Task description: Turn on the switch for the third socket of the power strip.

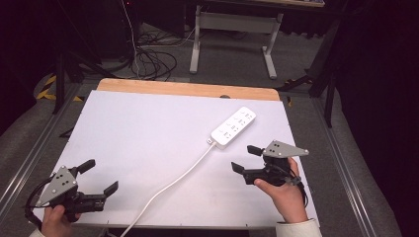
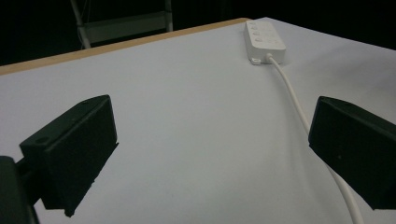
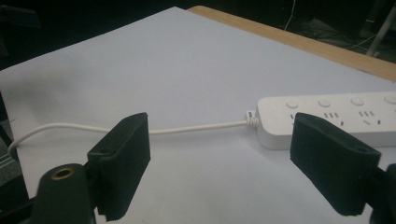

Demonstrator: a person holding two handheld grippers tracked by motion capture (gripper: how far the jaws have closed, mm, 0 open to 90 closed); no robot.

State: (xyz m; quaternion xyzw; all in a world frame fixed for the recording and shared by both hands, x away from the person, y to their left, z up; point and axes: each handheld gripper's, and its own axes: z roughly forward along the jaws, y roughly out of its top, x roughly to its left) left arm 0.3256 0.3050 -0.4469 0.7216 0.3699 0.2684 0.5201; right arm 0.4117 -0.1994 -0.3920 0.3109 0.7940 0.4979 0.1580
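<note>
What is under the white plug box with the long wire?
The power strip lies flat on the white sheet covering the table. Its underside is hidden. A wooden edge shows behind.

Power strip (image 1: 233, 127) on the table (image 1: 138, 128) right of centre, cable (image 1: 170, 186) trailing to near edge between both grippers

The table (image 1: 128, 86) had a pale wooden top, its far edge bare beyond a white sheet (image 1: 148, 138) that covered the rest. Grey carpet (image 1: 222, 59) spread around it, with metal rails (image 1: 29, 153) along both sides. Behind stood a white-legged desk frame (image 1: 232, 29), and black cables (image 1: 153, 61) lay tangled on the floor. The surroundings were dark.
</note>
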